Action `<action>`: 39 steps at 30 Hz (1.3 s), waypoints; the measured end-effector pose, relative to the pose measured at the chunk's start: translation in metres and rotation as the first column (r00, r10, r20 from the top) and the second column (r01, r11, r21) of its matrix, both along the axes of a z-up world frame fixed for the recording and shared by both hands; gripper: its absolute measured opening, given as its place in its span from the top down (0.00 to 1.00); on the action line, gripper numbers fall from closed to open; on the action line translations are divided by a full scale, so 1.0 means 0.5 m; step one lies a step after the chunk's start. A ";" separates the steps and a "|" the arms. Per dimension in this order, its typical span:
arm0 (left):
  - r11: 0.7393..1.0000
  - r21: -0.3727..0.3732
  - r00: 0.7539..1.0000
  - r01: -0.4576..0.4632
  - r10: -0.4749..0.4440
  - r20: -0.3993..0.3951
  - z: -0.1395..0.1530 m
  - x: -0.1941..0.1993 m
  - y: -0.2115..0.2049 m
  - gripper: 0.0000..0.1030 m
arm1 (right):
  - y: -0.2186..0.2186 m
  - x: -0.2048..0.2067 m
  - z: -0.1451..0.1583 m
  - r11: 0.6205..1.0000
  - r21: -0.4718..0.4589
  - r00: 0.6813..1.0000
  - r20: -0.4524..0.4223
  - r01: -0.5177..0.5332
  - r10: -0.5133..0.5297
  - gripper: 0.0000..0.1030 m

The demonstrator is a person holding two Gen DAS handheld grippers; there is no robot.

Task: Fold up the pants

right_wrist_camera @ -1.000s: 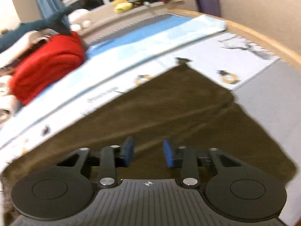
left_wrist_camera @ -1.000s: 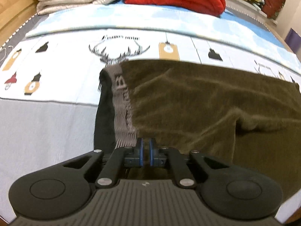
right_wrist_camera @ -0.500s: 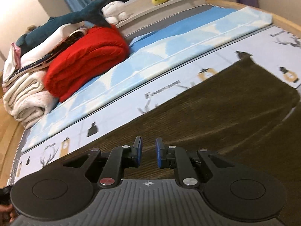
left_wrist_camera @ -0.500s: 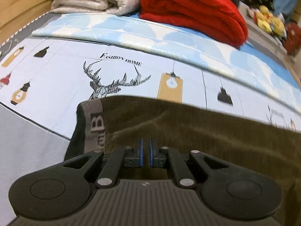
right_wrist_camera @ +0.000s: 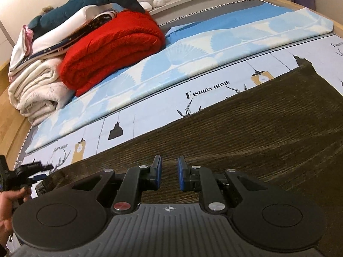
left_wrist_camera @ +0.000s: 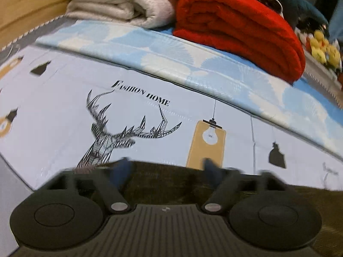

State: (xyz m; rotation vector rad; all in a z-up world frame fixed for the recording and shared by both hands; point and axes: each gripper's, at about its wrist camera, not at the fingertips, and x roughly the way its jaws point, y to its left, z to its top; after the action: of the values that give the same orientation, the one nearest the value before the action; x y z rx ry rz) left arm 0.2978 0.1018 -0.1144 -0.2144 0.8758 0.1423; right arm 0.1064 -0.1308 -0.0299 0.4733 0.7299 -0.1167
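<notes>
Left wrist view: the left tool (left_wrist_camera: pixel 166 169) has just been opening; its blue pads (left_wrist_camera: pixel 122 168) are blurred and stand wide apart above the brown pants (left_wrist_camera: pixel 169 184), gripping nothing. The pants lie flat on the bed's printed sheet (left_wrist_camera: pixel 64 115), near the deer print. A red blanket (left_wrist_camera: pixel 235 27) is folded beyond.

Right wrist view: the right tool (right_wrist_camera: pixel 169 173) has a narrow gap with the pants beneath it; whether fabric is pinched cannot be told. The left tool shows at the far left edge.
</notes>
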 end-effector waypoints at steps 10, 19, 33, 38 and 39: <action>0.977 0.061 0.979 0.206 -0.205 -0.017 -0.071 0.025 -0.023 0.22 | -0.022 0.010 -0.024 1.000 -0.027 0.999 -0.051 0.002 -0.003 0.84; 0.950 0.103 0.954 0.296 -0.289 -0.077 -0.076 0.015 -0.033 0.98 | -0.021 0.005 -0.030 0.999 -0.046 0.997 -0.071 -0.014 0.010 0.84; 0.900 0.216 0.923 0.379 -0.383 -0.023 0.088 -0.170 -0.094 1.00 | -0.064 -0.021 -0.039 0.998 -0.041 0.992 -0.111 0.051 -0.056 0.84; 0.878 0.259 0.906 0.402 -0.423 0.030 0.195 -0.350 -0.116 1.00 | -0.073 -0.046 -0.037 0.998 -0.014 0.991 -0.112 0.069 -0.070 0.84; 0.879 0.250 0.902 0.406 -0.429 0.045 0.211 -0.396 -0.114 1.00 | -0.072 -0.052 -0.034 0.997 -0.010 0.992 -0.109 0.070 -0.071 0.84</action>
State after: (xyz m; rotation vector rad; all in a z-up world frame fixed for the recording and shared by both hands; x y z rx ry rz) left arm 0.0999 0.0450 -0.0089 0.1923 0.7800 -0.1690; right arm 0.0805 -0.1668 -0.0470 0.4897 0.8198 -0.2123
